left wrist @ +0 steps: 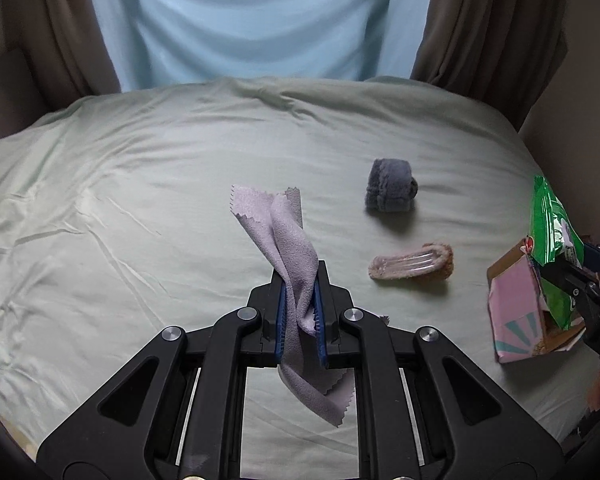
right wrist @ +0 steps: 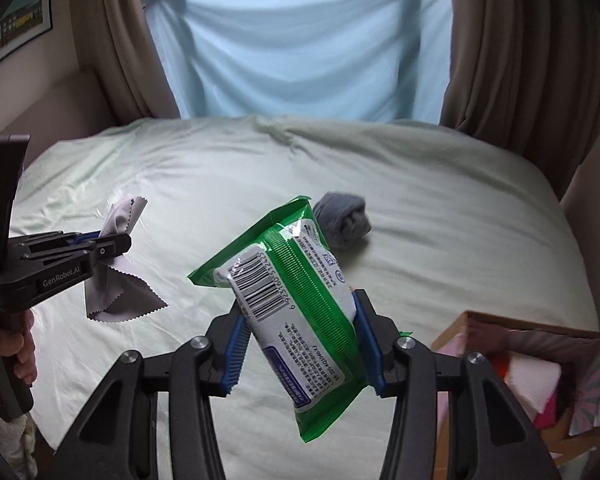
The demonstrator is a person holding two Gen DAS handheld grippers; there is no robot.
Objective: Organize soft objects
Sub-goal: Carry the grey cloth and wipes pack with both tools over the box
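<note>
My left gripper [left wrist: 300, 280] is shut on a lilac cloth with pinked edges [left wrist: 284, 232], held above the bed; it also shows in the right wrist view [right wrist: 118, 300], at the left. My right gripper [right wrist: 298, 312] is shut on a green and white tissue pack [right wrist: 292, 292], tilted, above the bed; the pack shows in the left wrist view [left wrist: 552, 220] over the pink box [left wrist: 516, 308]. A rolled grey sock [left wrist: 390, 192] and a beige fuzzy hair clip [left wrist: 412, 266] lie on the bed.
The pale green bed sheet [left wrist: 140, 200] fills the scene. The open pink cardboard box [right wrist: 540, 364] holds white and pink items at the bed's right edge. Brown curtains [right wrist: 520, 60] and a blue drape [right wrist: 300, 40] hang behind.
</note>
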